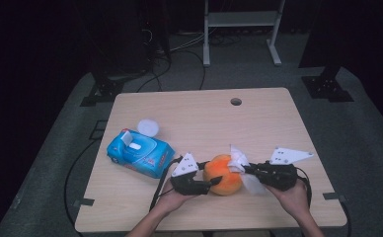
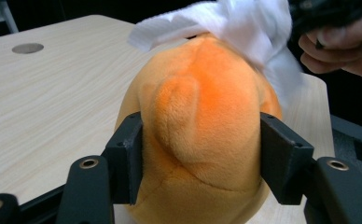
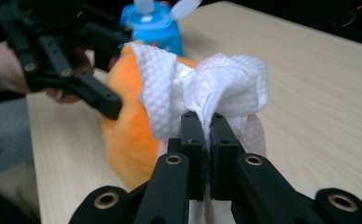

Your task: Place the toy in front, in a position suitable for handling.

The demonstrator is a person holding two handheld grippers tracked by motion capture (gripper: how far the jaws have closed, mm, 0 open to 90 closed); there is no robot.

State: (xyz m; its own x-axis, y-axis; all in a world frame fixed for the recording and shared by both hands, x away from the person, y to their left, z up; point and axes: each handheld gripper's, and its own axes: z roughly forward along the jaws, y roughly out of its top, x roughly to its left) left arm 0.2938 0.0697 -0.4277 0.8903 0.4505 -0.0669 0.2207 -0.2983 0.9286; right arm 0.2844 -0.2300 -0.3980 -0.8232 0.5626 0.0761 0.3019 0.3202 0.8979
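Your right claw pinches a crumpled white textured wipe against the round orange plush toy on the light wooden table (your left claw grips the toy's far side), blue wipes pack behind.

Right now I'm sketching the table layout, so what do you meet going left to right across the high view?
Blue wipes pack → left gripper → orange plush toy → white wipe → right gripper, with the hand holding it farthest right.
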